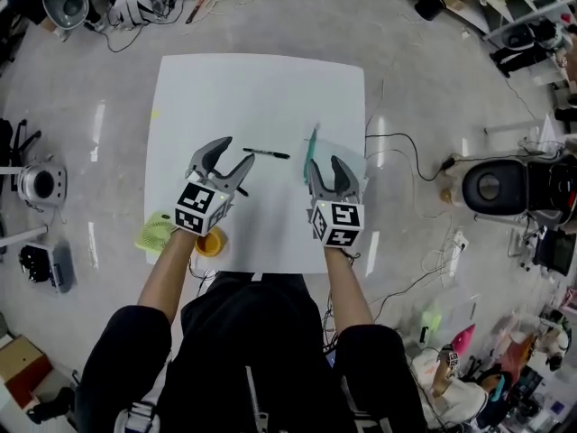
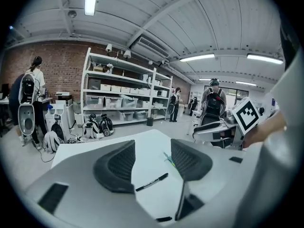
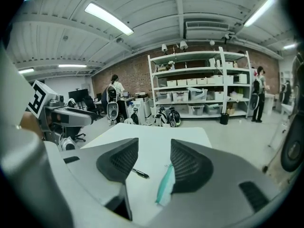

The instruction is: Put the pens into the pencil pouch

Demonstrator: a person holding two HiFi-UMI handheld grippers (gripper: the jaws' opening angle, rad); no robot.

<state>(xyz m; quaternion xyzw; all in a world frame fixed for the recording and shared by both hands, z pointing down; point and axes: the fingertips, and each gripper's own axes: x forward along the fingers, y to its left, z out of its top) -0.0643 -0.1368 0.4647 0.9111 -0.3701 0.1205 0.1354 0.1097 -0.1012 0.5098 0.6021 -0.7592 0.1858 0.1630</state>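
Note:
A black pen lies on the white table, a little beyond and between my grippers. To its right lies the clear pencil pouch with a teal zipper edge. My left gripper hovers just left of the pen, open and holding nothing. My right gripper is open over the near end of the pouch, also holding nothing. In the left gripper view the pen shows between the open fingers of the left gripper. The right gripper view shows the pen tip and the zipper edge between the spread fingers of the right gripper.
An orange cup and a green ribbed object sit at the table's front-left edge. Cables run over the floor on the right near a black-and-white device. More gear lies on the floor to the left.

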